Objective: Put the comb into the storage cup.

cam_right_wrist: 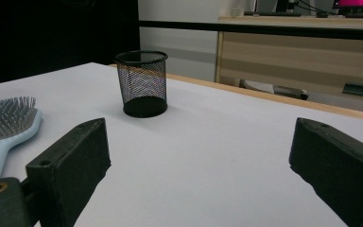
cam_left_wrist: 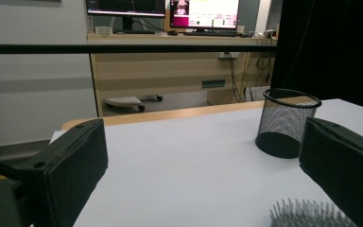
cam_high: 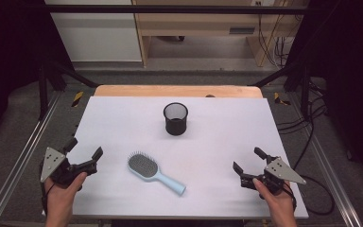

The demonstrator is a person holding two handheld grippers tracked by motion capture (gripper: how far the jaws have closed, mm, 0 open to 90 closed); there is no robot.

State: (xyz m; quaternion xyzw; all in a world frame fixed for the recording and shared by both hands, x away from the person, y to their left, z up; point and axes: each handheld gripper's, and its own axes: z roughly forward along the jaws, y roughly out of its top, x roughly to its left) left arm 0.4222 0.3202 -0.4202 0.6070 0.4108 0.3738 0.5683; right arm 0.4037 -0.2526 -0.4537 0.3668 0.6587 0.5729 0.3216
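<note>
A light blue hairbrush (cam_high: 154, 171) lies bristles-up on the white table (cam_high: 123, 118), its handle pointing to the front right. A black mesh cup (cam_high: 175, 118) stands upright behind it, near the table's middle. My left gripper (cam_high: 84, 150) rests at the front left, open, with nothing between its jaws. My right gripper (cam_high: 249, 159) rests at the front right, also open and empty. In the left gripper view the cup (cam_left_wrist: 286, 123) stands at the right and the brush bristles (cam_left_wrist: 307, 215) peek up at the bottom. In the right gripper view the brush (cam_right_wrist: 4, 125) lies at the left, the cup (cam_right_wrist: 141, 82) beyond it.
A wooden strip (cam_high: 177, 91) edges the table's far side. Metal rails (cam_high: 21, 156) run along both sides. Beyond the table stand a wooden desk (cam_high: 203, 23) and hanging cables (cam_high: 276, 45).
</note>
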